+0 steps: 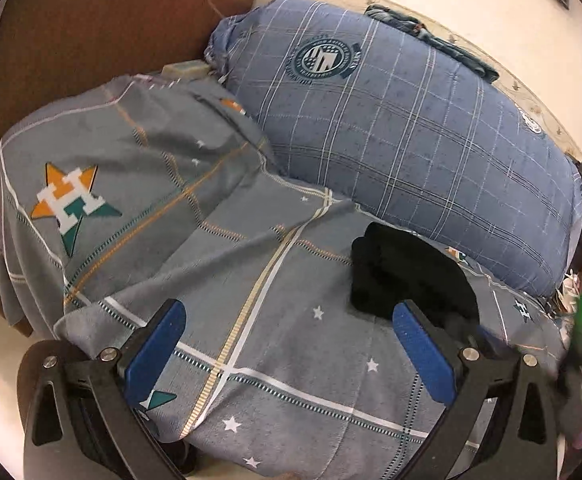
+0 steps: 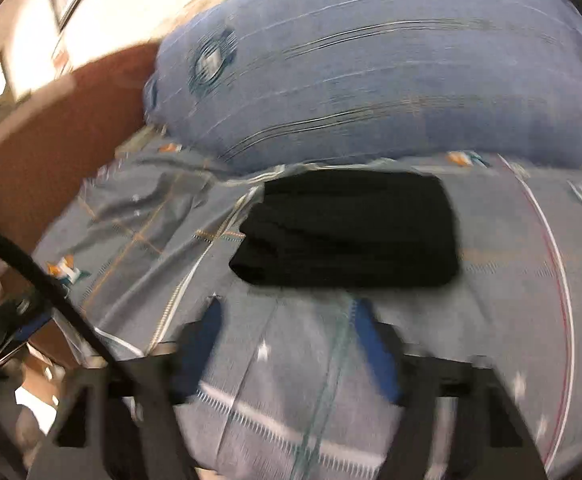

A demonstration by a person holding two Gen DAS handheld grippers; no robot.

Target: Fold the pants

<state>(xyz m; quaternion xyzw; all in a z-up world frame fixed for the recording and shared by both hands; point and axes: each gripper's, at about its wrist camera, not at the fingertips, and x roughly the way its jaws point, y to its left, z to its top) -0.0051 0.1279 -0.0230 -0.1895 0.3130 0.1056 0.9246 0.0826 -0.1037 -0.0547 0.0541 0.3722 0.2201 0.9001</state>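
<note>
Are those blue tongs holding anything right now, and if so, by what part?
Nothing is held. The left tongs and right tongs both stand open over the bedsheet, short of the folded black pants.

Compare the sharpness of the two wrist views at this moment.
Left wrist view: sharp, the black pants and left tongs crisp, only fisheye bending. Right wrist view: heavy motion blur streaks the blue pillow and smears the right tongs.
</note>
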